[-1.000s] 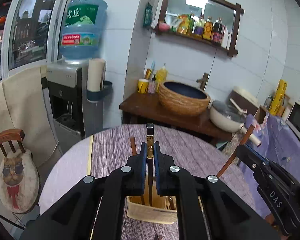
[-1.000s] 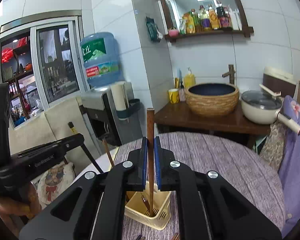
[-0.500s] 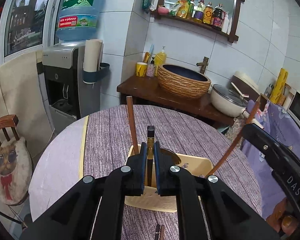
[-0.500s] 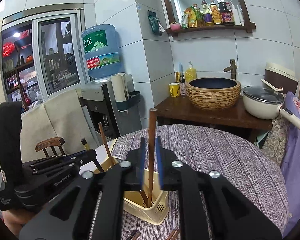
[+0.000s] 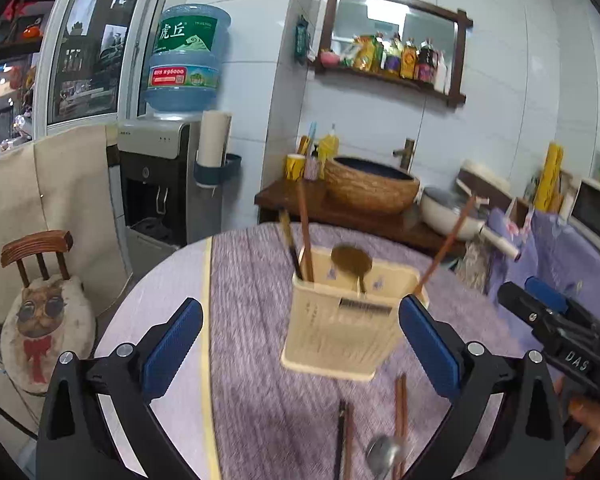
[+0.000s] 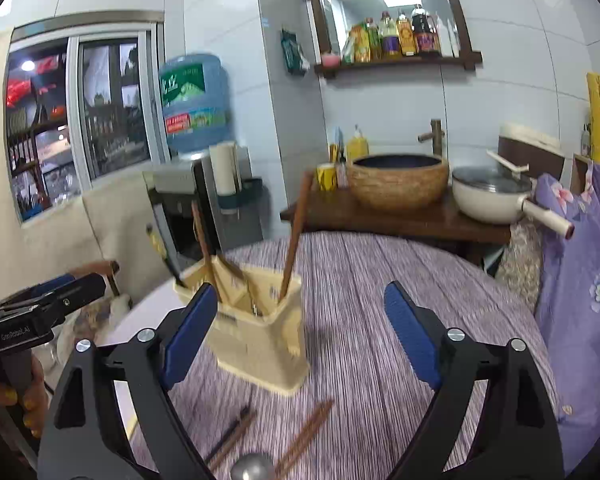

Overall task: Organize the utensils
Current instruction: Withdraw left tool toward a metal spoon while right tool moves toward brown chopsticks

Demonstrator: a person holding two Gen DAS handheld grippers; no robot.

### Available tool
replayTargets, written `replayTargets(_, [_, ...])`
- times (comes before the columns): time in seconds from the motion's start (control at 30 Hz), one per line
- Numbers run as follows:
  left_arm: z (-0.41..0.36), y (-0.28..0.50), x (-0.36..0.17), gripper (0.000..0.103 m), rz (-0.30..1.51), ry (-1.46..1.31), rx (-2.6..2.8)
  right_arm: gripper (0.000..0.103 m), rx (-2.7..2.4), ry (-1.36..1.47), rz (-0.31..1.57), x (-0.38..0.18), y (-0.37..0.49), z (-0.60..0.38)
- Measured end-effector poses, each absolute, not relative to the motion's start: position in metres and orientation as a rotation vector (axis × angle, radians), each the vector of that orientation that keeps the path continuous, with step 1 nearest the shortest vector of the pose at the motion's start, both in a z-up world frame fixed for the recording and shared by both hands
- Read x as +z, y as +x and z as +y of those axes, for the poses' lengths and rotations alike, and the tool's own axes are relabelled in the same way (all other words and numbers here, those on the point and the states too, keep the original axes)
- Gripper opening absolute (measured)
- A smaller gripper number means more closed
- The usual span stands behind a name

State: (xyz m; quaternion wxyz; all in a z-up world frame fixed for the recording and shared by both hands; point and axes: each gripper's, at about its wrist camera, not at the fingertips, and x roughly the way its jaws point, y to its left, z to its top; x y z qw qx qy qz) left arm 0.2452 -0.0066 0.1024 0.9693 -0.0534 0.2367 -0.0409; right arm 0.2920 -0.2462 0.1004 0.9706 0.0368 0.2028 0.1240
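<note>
A cream plastic utensil holder (image 5: 342,324) (image 6: 260,330) stands on the purple striped table. In it stand a dark chopstick (image 5: 289,245), brown chopsticks (image 5: 305,236) (image 6: 296,232) and a brass spoon (image 5: 351,261). More chopsticks (image 5: 400,408) (image 6: 306,434) and a steel spoon (image 5: 382,454) (image 6: 247,467) lie on the cloth in front of the holder. My left gripper (image 5: 300,350) is opening wide, with nothing pressed between its blue pads. My right gripper (image 6: 296,338) is also opening, and its pads touch nothing.
A wooden side table (image 6: 396,216) behind the round table carries a woven basin (image 6: 396,182) and a white pan (image 6: 496,198). A water dispenser (image 5: 156,184) and a chair with a cat cushion (image 5: 46,316) stand at the left. Purple floral cloth (image 6: 584,280) hangs at the right.
Both grippers held a chopstick upright over the holder, then let go. The sticks now stand in the holder, the jaws stand wide, and both grippers have dropped lower and drawn back.
</note>
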Motion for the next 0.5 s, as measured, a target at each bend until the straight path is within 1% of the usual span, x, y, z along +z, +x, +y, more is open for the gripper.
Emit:
replayTargets(0.3, [-0.006, 0.210, 0.019, 0.097, 0.656, -0.092, -0.083, 0.087, 0.214, -0.065, 0.580, 0.019, 0.244, -0.237])
replayTargets(0.5, [-0.008, 0.197, -0.011, 0.097, 0.724, -0.074, -0.073, 0.087, 0.196, -0.071, 0.673, -0.025, 0.227, -0.232])
